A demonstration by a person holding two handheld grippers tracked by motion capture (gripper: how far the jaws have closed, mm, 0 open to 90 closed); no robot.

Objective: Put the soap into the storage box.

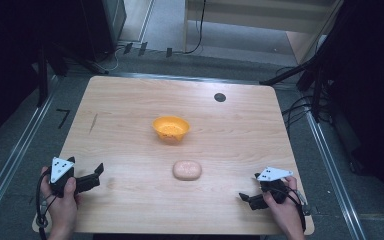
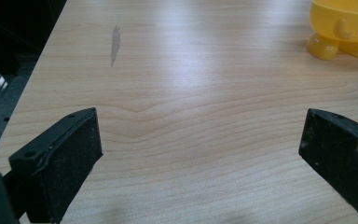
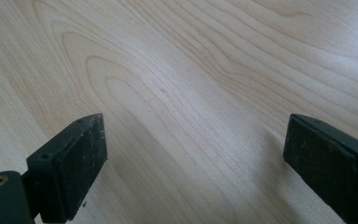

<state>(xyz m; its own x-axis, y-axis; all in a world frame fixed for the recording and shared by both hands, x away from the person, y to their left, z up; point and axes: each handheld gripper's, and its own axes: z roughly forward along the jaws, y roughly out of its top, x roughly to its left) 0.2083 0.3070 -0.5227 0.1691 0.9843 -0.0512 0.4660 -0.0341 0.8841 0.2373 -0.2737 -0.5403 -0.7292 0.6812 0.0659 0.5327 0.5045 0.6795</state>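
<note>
One pale oval bun, long axis left-right, between grippers.

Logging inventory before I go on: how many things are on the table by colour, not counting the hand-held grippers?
Yellow-orange: 1, the bowl near the table's middle
Pale pinkish-tan: 1, the rounded bun-like lump in front of the bowl
Black: 1, the small round disc near the far edge
Total: 3
</note>
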